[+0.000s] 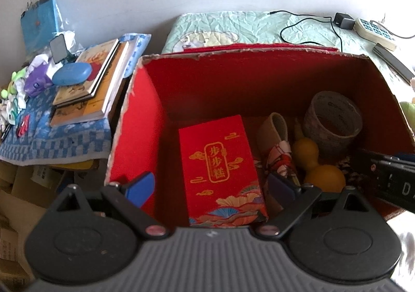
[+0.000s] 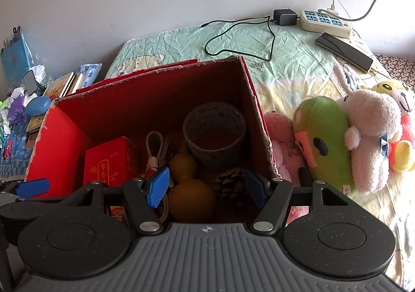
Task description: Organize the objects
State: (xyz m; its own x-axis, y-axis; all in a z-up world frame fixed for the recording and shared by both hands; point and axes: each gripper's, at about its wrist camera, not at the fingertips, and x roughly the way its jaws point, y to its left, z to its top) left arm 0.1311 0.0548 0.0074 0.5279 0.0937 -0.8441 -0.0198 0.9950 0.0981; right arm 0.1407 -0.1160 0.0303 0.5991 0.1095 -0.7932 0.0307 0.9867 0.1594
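At the bottom of each wrist view, the left gripper (image 1: 211, 189) and right gripper (image 2: 206, 188) hang with blue-padded jaws spread wide and empty over the open red cardboard box (image 2: 64, 133). Inside it sit a red gold-printed carton (image 1: 220, 170), a yellow gourd (image 2: 190, 188), a brown pine cone (image 2: 229, 184) and a grey tape roll (image 2: 214, 133). At the right of the right wrist view, a green plush toy (image 2: 324, 141) and a pale pink plush rabbit (image 2: 371, 131) lie on the bedsheet (image 2: 233, 40).

Both wrist cameras look down, close, into the same red box (image 1: 145, 123), side by side.

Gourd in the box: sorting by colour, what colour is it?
Mustard yellow gourd; right wrist view shows it best.
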